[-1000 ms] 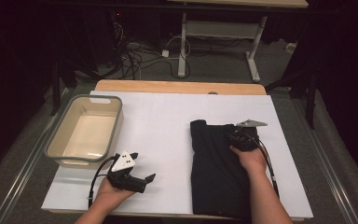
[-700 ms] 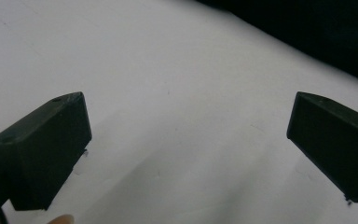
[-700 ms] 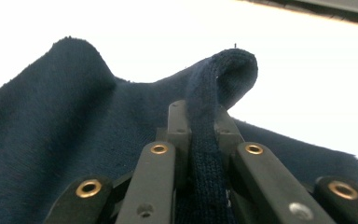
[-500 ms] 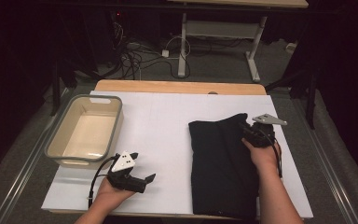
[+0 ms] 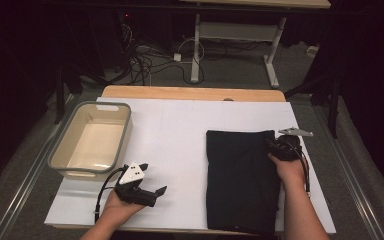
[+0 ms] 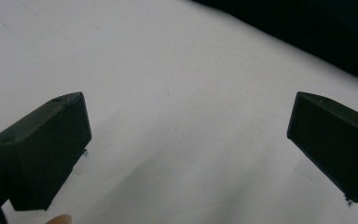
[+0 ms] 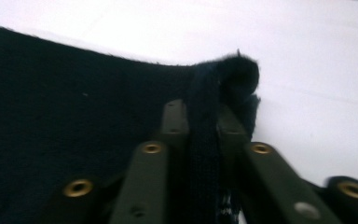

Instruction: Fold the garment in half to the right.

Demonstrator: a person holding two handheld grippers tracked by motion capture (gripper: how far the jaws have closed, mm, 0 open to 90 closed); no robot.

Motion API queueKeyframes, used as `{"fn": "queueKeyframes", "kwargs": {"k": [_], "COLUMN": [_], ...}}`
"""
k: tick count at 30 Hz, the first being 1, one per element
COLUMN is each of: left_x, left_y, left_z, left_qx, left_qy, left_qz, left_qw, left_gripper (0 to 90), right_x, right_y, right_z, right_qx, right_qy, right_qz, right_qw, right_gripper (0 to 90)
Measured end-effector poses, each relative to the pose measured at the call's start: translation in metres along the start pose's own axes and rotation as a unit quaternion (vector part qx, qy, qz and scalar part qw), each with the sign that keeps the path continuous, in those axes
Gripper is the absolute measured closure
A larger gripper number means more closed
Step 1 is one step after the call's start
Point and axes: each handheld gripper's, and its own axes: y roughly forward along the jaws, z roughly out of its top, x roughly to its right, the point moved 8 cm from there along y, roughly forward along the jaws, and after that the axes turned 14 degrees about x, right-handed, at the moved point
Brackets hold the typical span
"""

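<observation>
Your left gripper (image 5: 147,192) idles at seven o'clock, jaws wide and empty. The black cloth (image 5: 240,180) lies at four o'clock, long axis near-to-far. Your right gripper (image 5: 276,148), nearer, pinches its far right corner; those jaws have just been easing apart. The basin (image 5: 122,142) sits at ten o'clock.

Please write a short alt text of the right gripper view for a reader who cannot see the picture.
The right gripper has its two jaws closed around a bunched corner of a black cloth; they have just been opening slightly, with the fabric between them. The rest of the cloth lies flat on a white table surface.
</observation>
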Motion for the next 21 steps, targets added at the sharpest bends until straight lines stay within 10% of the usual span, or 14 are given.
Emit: {"fn": "queueKeyframes", "kwargs": {"k": [9,21], "left_x": [0.000,-0.003], "left_y": [0.000,-0.003], "left_z": [0.000,0.001], "left_qx": [0.002,0.015], "left_qy": [-0.001,-0.022], "left_qz": [0.000,-0.006], "left_qw": [1.0000,0.9996], "left_gripper": [0.0,0.0], "right_x": [0.003,-0.006], "right_y": [-0.002,-0.045], "right_z": [-0.008,-0.020], "right_qx": [-0.011,0.018], "right_qy": [0.018,0.013], "right_qz": [0.001,0.028], "right_qw": [0.9998,0.9993], "right_gripper": [50.0,23.2]}}
